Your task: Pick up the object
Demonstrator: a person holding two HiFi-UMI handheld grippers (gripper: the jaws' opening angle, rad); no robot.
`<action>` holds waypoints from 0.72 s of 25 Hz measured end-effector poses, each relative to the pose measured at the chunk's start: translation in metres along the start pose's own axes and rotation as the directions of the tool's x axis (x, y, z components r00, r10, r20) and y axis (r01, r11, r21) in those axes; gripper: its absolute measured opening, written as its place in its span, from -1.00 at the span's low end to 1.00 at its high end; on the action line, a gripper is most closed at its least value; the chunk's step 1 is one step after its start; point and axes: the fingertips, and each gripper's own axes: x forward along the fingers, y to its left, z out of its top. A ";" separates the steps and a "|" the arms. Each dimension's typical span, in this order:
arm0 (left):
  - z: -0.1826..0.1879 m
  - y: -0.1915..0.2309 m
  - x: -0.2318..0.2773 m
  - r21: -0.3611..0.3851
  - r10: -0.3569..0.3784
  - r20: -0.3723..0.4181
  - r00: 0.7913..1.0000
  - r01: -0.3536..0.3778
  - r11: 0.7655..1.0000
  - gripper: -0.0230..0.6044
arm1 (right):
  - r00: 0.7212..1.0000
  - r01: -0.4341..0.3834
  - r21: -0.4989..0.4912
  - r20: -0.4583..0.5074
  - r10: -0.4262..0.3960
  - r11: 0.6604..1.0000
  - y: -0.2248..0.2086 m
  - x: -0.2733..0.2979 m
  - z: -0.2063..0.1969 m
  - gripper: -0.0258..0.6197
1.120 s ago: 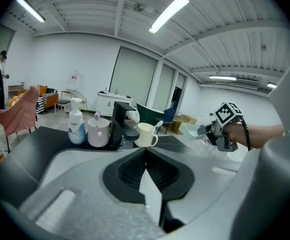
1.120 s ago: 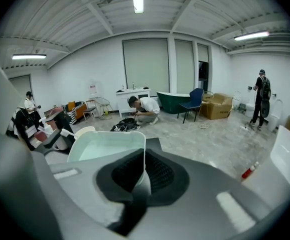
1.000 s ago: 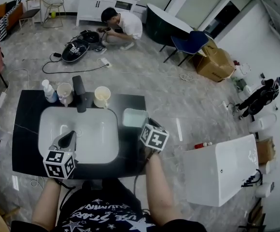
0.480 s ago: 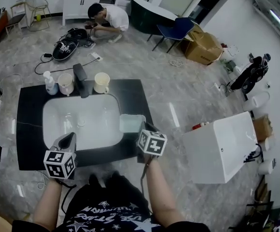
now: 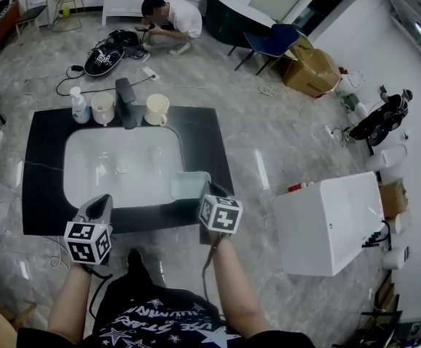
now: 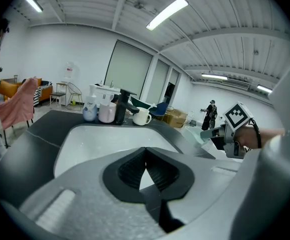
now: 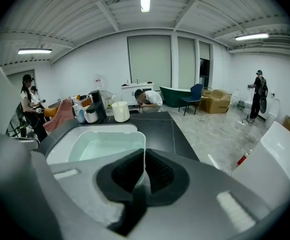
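Change over the last second: the plastic tub [image 5: 189, 185] sat square on the bench [image 5: 199, 133] ahead of my right tool [image 5: 208, 193], clear of the sink [image 5: 120, 169]. Now it overlaps the sink's near right edge and sits tight against the tool tip. The tool stayed clamped the whole time. I read that as the tub coming up and toward me with the tool, so the pick looks mostly done. Can't confirm from the head view that the bottom is off the bench, though the right gripper view shows it hanging out past the pads, which suggests it is lifted.

Right tool [image 7: 145, 171]: pads pressed together on the tub's thin right-hand wall. The wall runs straight up through the pinch, and the tub body [image 7: 110, 146] lies ahead and to the left of the tool.

Left tool [image 6: 145, 159]: pads pressed together, nothing between them, pointed at the sink from its near left side. It is well apart from the tub.

Tub look: rectangular, rounded corners, open top, translucent pale green-white plastic, empty as far as I can see. Thin flexible-looking wall. A one-wall pinch will probably let it tilt, so keep it level.

Far ahead of both tools, beyond the sink: faucet [image 5: 125, 101] and a cream mug [image 5: 156, 109], untouched.
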 end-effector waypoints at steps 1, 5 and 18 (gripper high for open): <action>-0.002 -0.003 -0.003 -0.001 0.007 0.000 1.000 -0.007 1.000 -0.89 | 1.000 -0.006 -0.001 0.001 0.006 1.000 0.000 -0.002 -0.002 -0.89; -0.007 -0.016 -0.016 -0.010 0.033 0.010 0.999 -0.033 0.999 -0.89 | 0.999 -0.037 -0.012 0.012 0.037 0.999 0.001 -0.013 -0.005 -0.89; -0.026 -0.062 -0.063 -0.009 0.087 0.049 0.995 -0.087 0.996 -0.89 | 0.994 -0.104 -0.043 0.041 0.106 0.994 -0.009 -0.064 -0.028 -0.89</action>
